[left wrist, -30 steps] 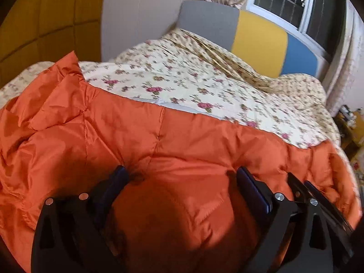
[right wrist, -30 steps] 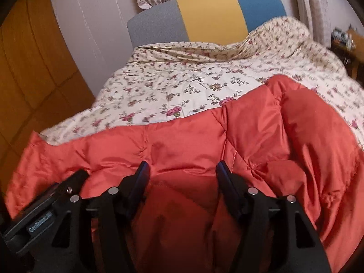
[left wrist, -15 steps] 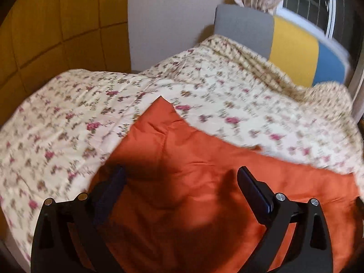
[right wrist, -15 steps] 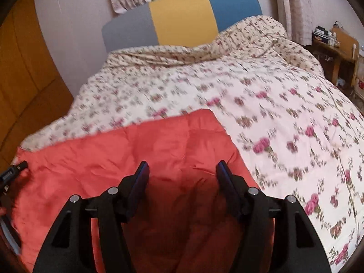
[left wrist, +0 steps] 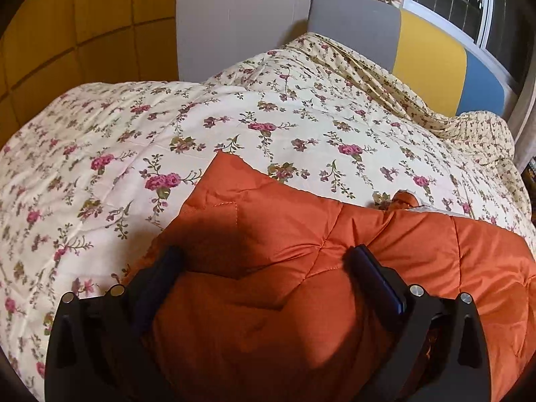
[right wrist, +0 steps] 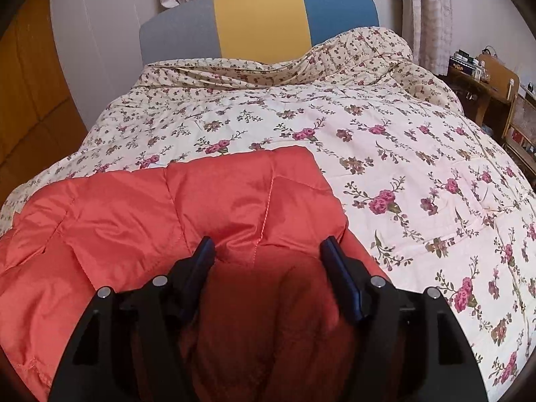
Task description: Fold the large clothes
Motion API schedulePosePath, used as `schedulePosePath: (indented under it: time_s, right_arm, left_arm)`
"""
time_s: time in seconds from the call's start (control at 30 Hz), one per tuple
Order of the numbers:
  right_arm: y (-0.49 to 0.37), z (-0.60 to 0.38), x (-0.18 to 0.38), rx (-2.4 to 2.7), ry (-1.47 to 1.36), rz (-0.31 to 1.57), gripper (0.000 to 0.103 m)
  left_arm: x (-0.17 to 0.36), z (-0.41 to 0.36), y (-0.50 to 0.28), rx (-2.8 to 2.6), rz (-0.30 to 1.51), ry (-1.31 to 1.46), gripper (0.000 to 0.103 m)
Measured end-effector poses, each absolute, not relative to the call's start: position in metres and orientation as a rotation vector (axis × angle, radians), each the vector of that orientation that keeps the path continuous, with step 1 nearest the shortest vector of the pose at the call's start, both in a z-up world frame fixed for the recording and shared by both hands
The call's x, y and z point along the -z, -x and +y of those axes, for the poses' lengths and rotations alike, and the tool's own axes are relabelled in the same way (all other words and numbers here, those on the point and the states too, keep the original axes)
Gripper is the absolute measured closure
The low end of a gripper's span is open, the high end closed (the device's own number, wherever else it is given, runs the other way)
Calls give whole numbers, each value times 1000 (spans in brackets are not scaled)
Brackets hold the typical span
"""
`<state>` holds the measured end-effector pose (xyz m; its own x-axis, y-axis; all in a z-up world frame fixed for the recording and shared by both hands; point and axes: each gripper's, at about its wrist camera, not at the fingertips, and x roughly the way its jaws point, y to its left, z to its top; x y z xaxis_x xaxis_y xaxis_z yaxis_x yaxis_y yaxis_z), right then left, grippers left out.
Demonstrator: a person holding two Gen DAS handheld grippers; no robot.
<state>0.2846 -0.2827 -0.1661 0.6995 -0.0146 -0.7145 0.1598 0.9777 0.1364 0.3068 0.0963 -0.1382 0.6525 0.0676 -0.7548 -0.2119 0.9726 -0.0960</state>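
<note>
An orange quilted puffer garment (left wrist: 301, 241) lies folded on the floral bedspread (left wrist: 301, 127). It also shows in the right wrist view (right wrist: 187, 201). My left gripper (left wrist: 264, 261) is wide apart, with a thick bunch of the orange fabric filling the gap between its fingers near the garment's left end. My right gripper (right wrist: 268, 248) also stands wide, with bunched fabric between its fingers near the garment's right end. Whether either one clamps the fabric is not clear.
The bedspread (right wrist: 402, 167) covers the whole bed. A grey, yellow and blue headboard (right wrist: 261, 23) stands at the far end under a window. A wooden desk with small items (right wrist: 482, 80) is at the right. Yellow wall panels (left wrist: 83, 26) are at the left.
The garment's sides have been folded in: it was spread wide with sleeves out, and now it is a narrower block. Both grippers moved apart toward its ends.
</note>
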Motion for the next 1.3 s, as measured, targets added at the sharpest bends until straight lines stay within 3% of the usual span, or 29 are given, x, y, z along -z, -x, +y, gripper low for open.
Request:
schedulePosePath:
  time_s: [0.23,0.6,1.0,1.23,1.3]
  right_arm:
    - [-284,-281,165,100,-187,789,35]
    - [-272,-278,152,111,-172,721,33]
    - [-189,-240,111,-47,-288,642,33]
    - [-139,-187,103,-238,-292,627,72]
    - [-134,-171,107,-272,-270,639,75]
  left_arm:
    - [120,104,-269,-129,763,252,3]
    - [93,121,-142,-151,582,335,3]
    - [130,152,-74,-144,700,616,3]
    - [130,140,-73,-84,706,631,3]
    - [132,141,-75,-78,710,647,3]
